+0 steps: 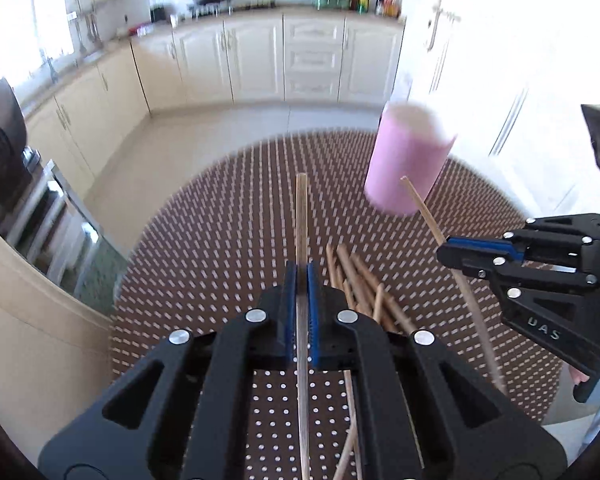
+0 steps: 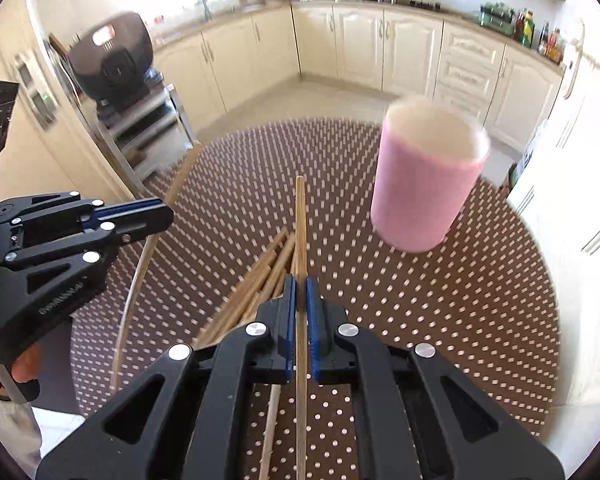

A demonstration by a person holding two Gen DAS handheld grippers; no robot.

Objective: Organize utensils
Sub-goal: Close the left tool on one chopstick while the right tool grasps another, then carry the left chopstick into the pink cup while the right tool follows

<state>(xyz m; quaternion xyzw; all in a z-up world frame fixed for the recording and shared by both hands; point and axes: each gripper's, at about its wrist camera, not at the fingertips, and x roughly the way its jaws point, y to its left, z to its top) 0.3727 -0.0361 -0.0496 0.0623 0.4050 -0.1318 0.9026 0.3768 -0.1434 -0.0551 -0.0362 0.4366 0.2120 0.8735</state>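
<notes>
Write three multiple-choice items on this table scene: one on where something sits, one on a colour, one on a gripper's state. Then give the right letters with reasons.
1. Where is the pile of loose chopsticks relative to the cup?
A. Inside it
B. On the dotted tablecloth, apart from it
C. On the floor

2. What colour is the cup's outer wall?
A. Pink
B. Green
C. Black

3. What is the left hand-held gripper doing?
A. Open and empty
B. Shut on the cup
C. Shut on a single chopstick

Key: 1 B, the sticks lie on the cloth, apart from the cup. 2 A, the wall is pink with a white inside. 3 C, the blue pads press on one stick; the right hand-held gripper grips another chopstick the same way.
</notes>
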